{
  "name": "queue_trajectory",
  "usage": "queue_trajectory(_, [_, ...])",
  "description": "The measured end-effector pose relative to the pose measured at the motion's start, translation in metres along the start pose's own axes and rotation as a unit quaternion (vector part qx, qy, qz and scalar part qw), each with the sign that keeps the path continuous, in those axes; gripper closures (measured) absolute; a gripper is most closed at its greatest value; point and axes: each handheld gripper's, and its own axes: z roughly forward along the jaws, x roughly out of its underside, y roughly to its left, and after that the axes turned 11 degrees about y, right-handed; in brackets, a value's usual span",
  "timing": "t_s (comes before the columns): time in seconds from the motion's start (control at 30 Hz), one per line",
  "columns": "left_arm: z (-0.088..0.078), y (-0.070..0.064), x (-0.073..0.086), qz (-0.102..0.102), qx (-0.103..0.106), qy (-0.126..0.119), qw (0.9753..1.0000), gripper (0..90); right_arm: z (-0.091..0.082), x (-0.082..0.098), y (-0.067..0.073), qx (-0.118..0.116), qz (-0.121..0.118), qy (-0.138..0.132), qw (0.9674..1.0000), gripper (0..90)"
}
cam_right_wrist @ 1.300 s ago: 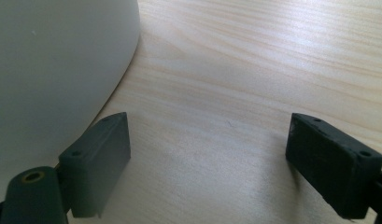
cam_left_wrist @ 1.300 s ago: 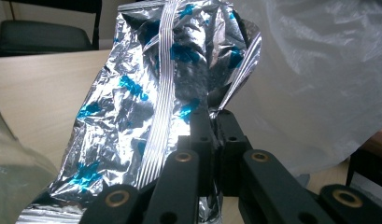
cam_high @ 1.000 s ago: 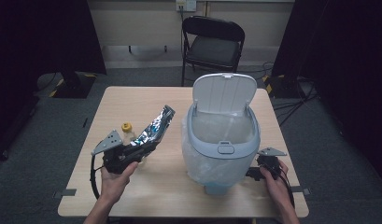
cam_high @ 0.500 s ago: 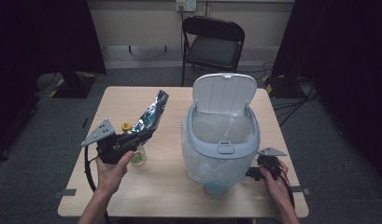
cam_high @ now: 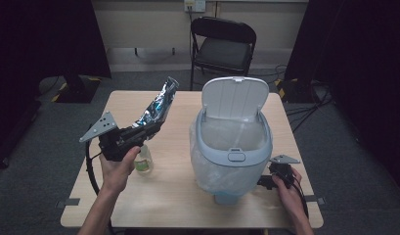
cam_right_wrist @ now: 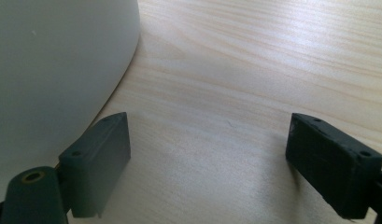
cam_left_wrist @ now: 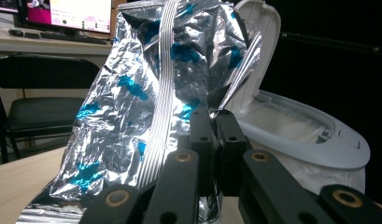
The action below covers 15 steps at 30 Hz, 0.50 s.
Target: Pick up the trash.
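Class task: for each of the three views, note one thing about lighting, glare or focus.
High view: the table is lit while the room's sides fall into black. Left gripper view: the foil bag throws bright glare; the left tool, nearest the lens, looks soft. Right gripper view: the right tool casts soft shadows on pale wood.

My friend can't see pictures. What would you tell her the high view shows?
The left gripper lifts a crinkly silver foil bag beside a white bin with its lid open. The right gripper rests on the wooden table, jaws open.
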Motion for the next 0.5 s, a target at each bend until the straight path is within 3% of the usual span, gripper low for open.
queue_trajectory(0.5, [-0.004, -0.013, -0.032, 0.024, 0.009, -0.036, 0.999, 87.7, 0.0, 0.0, 0.0, 0.0, 0.0, 0.0, 1.0, 13.2])
